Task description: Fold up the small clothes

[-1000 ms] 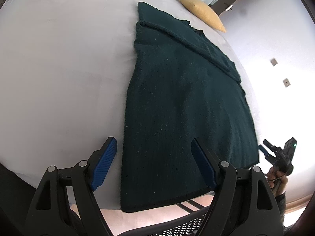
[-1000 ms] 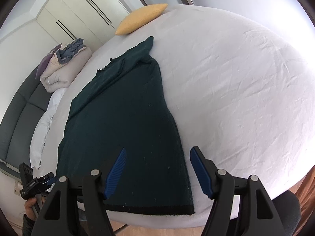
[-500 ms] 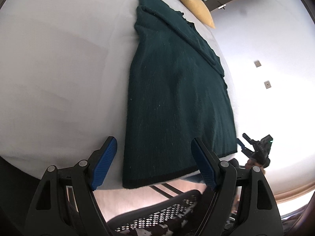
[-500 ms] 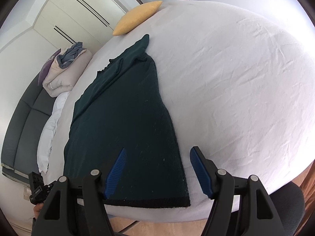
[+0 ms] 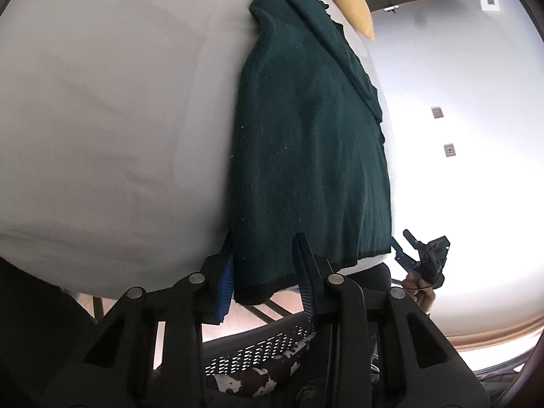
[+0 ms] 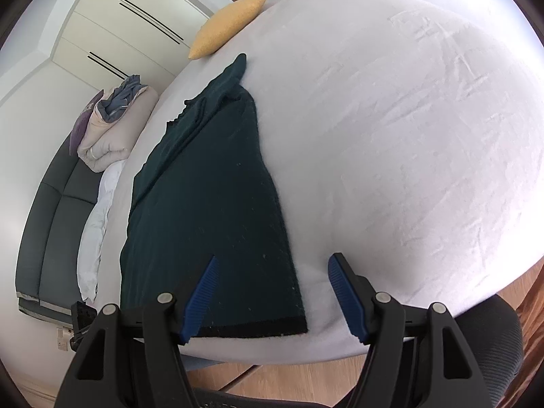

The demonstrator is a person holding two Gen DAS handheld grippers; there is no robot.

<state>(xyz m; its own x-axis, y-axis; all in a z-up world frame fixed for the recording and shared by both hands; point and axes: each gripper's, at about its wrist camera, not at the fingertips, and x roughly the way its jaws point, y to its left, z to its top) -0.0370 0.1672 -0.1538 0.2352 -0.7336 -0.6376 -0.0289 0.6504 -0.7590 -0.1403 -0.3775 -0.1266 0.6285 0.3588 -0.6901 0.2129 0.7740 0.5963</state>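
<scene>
Dark green sweater (image 5: 306, 142) spread flat on white bed (image 6: 391, 136), hem at near edge. Left gripper (image 5: 265, 282) closing, hem corner between blue pads. Right gripper (image 6: 272, 299) wide, straddling opposite corner untouched. Yellow pillow (image 6: 227, 25) beyond; sofa (image 6: 47, 231) only in right view. No legible writing.

There is one dark green sweater (image 6: 210, 204) in the middle of the frame, lying on one white bed (image 6: 391, 142); one yellow pillow (image 6: 227, 25) sits at the top; one folded blanket pile (image 6: 112, 132) is at the left, on one dark sofa (image 6: 44, 238); two wall sockets (image 5: 442, 131) show at the right of the left wrist view; two grippers show, each with two blue pads (image 6: 201, 297).
</scene>
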